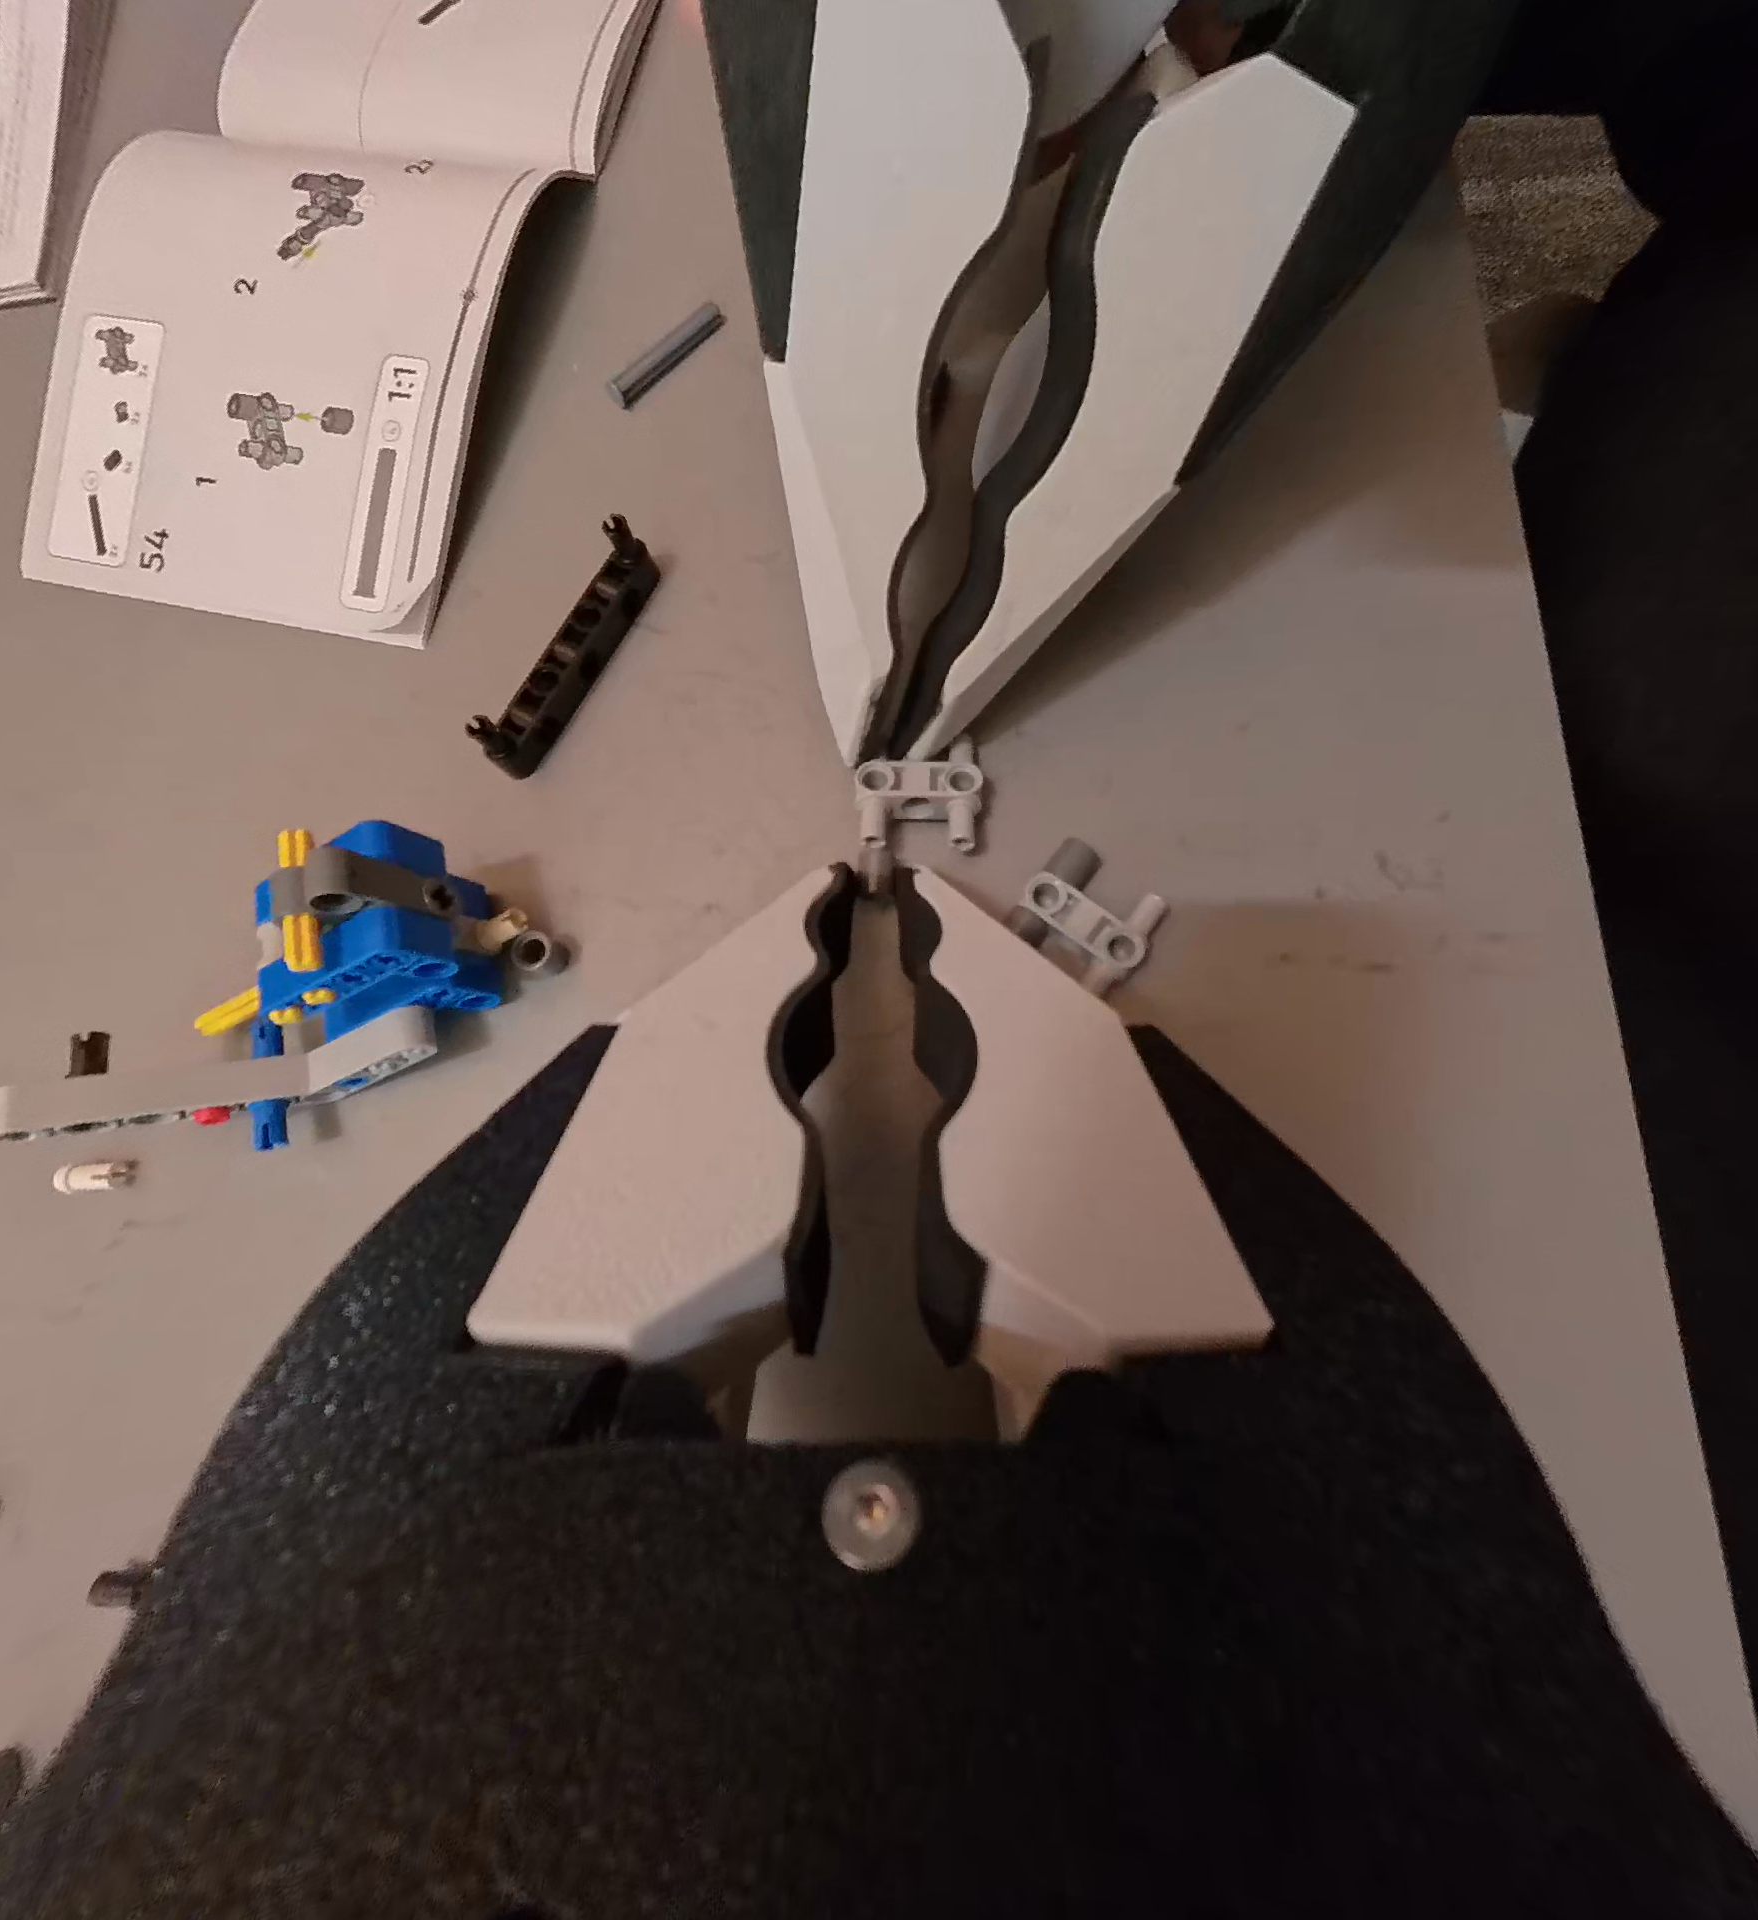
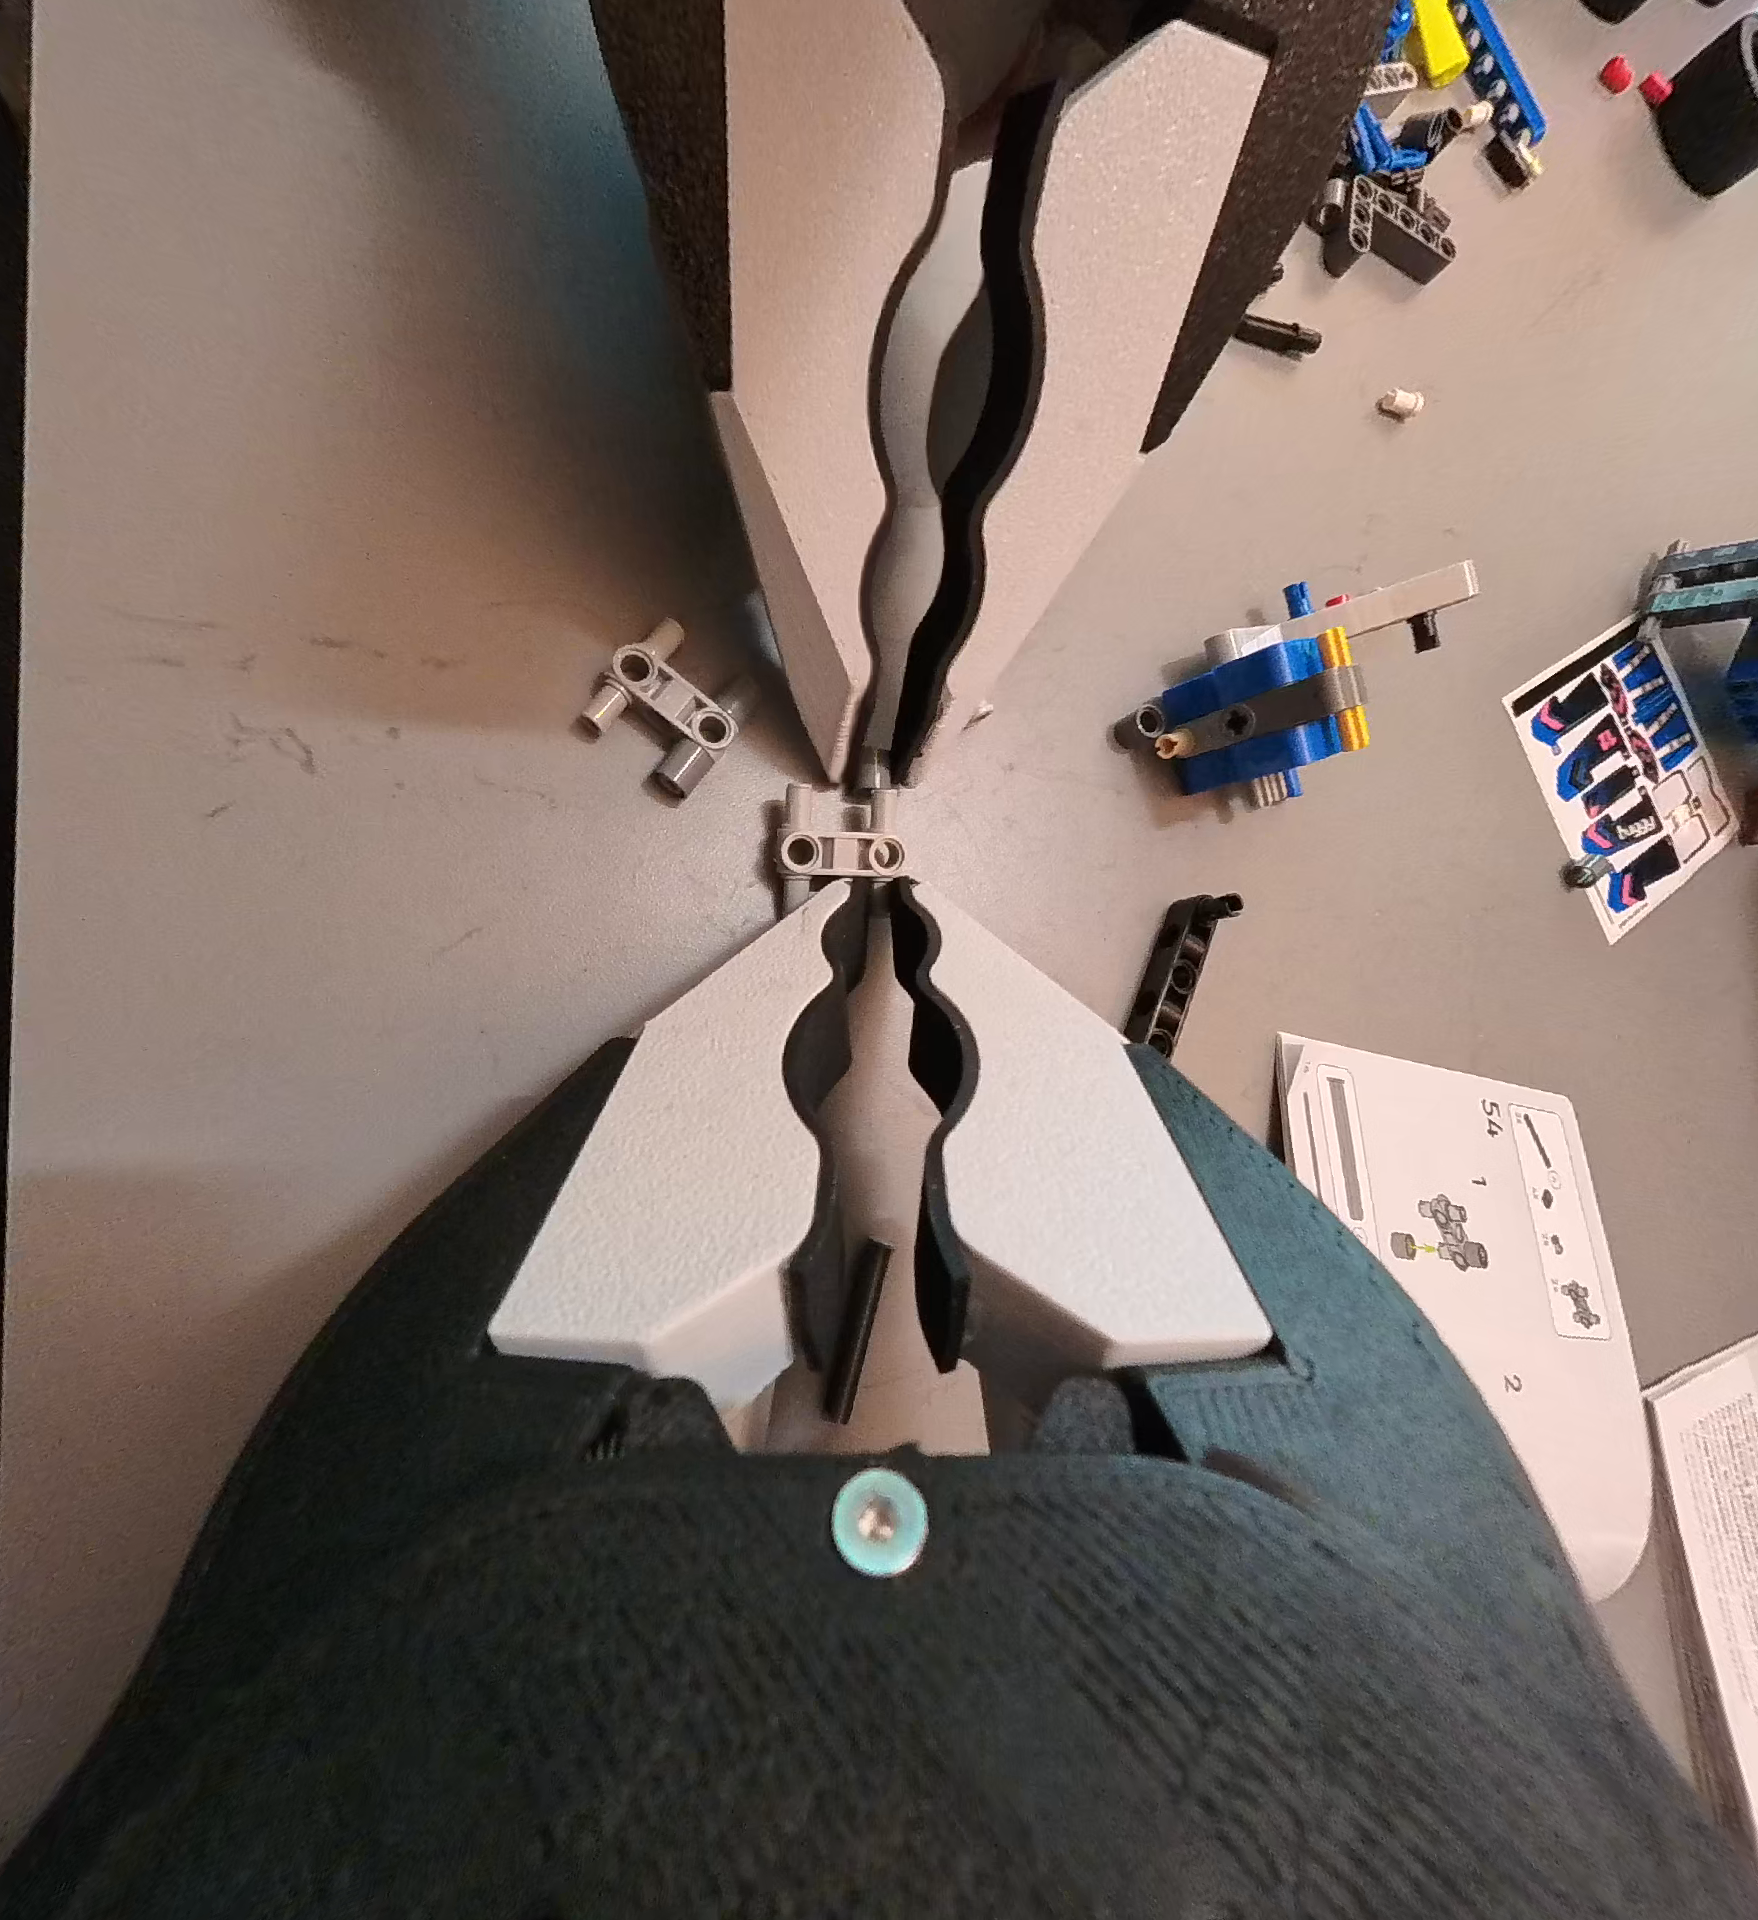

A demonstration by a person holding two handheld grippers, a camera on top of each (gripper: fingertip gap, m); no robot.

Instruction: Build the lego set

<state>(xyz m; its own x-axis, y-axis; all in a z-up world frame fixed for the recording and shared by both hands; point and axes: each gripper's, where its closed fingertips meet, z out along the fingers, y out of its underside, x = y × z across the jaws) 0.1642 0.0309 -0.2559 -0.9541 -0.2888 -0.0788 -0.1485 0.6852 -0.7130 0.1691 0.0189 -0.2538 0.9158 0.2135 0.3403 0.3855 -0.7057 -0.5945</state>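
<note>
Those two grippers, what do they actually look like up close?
The left gripper and right gripper match: each has two pale grey wedge-shaped fingers tapering to a point, lined inside with wavy black pads. Behind sits a dark, rough-textured body with one round silver screw. No cables or sleeves show.

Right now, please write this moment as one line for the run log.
left gripper: shut on small grey pin | right gripper: shut on light grey connector | stage: pin meeting connector | spare connector: on table

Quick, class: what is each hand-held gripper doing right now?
Left hand-held gripper: shut on a small grey plastic bush.
Right hand-held gripper: shut on a light grey plastic connector with two pin holes.
</note>
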